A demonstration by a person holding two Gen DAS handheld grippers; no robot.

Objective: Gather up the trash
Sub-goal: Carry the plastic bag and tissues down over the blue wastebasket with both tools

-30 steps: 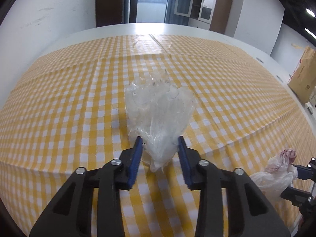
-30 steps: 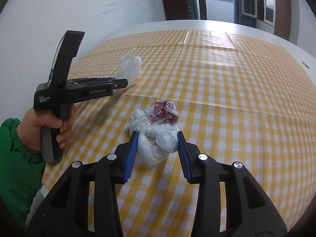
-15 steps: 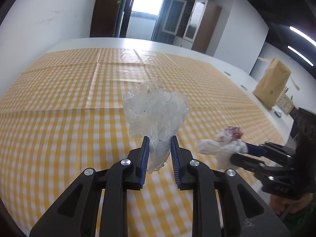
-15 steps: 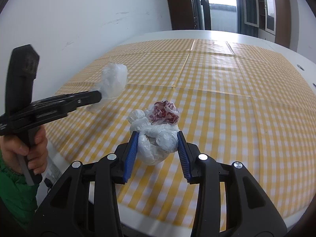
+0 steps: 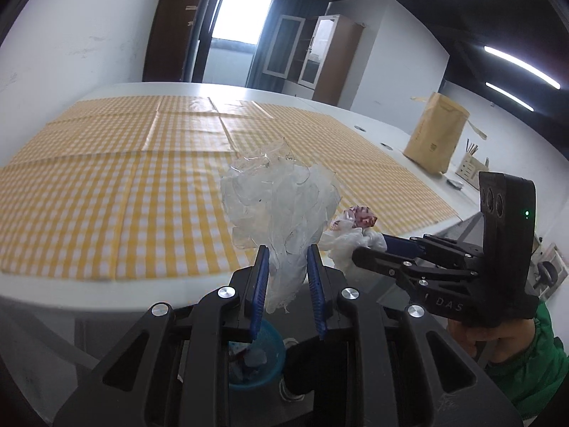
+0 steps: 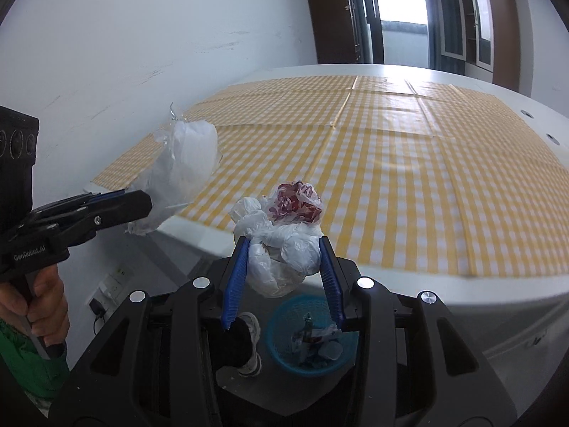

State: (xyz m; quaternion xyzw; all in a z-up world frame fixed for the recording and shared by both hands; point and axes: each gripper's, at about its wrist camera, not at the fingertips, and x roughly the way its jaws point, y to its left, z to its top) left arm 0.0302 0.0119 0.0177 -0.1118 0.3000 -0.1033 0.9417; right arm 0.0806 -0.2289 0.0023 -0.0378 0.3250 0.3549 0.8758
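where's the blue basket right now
The blue basket sits on the floor just off the table's near edge, below the white bag in the right tongs, beside a shoe.

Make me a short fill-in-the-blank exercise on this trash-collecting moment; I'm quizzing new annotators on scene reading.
1. The left gripper is shut on a crumpled wad of ____ plastic.
2. The right gripper holds a white bag bundle with ____ print at its top.
3. The basket on the floor below is ____ in colour.
4. The checked tablecloth is white and ____.

Missing words: clear; red; blue; yellow
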